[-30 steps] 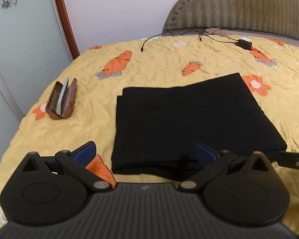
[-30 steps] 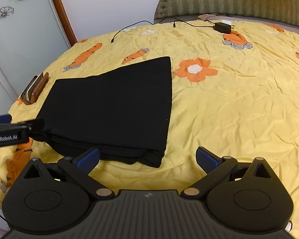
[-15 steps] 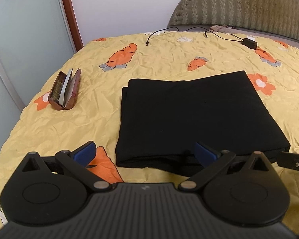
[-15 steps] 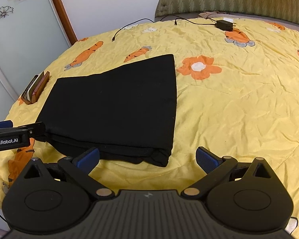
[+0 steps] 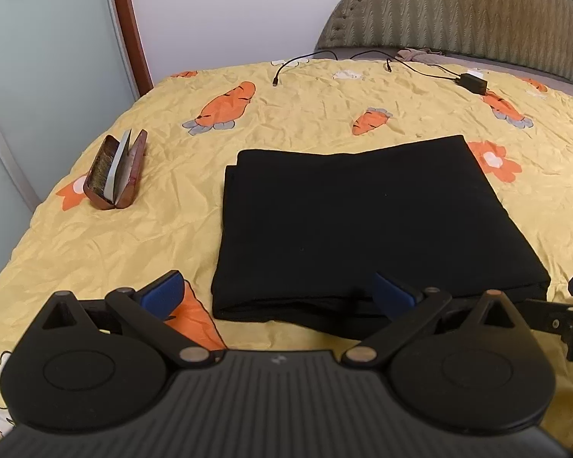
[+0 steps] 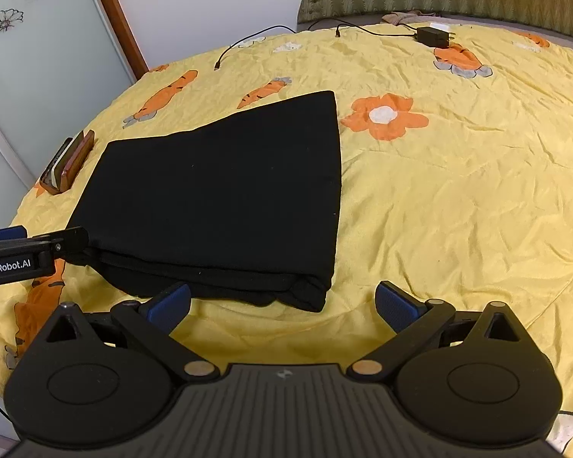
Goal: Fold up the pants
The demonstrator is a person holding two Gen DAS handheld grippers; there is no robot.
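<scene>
Bedspread [image 5: 95,244], pants [image 5: 363,221] beyond fingers [image 5: 164,292]

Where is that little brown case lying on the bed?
The brown case lies open on the yellow bedspread near the bed's left edge, left of the folded black pants and apart from them, in both views.

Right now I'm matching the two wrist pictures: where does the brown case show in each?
Left wrist: the brown case lies left of centre, open, left of the folded black pants.
Right wrist: the brown case sits at the far left, by the pants' far-left corner.
Shared landmark: the black charger near the headboard.
</scene>
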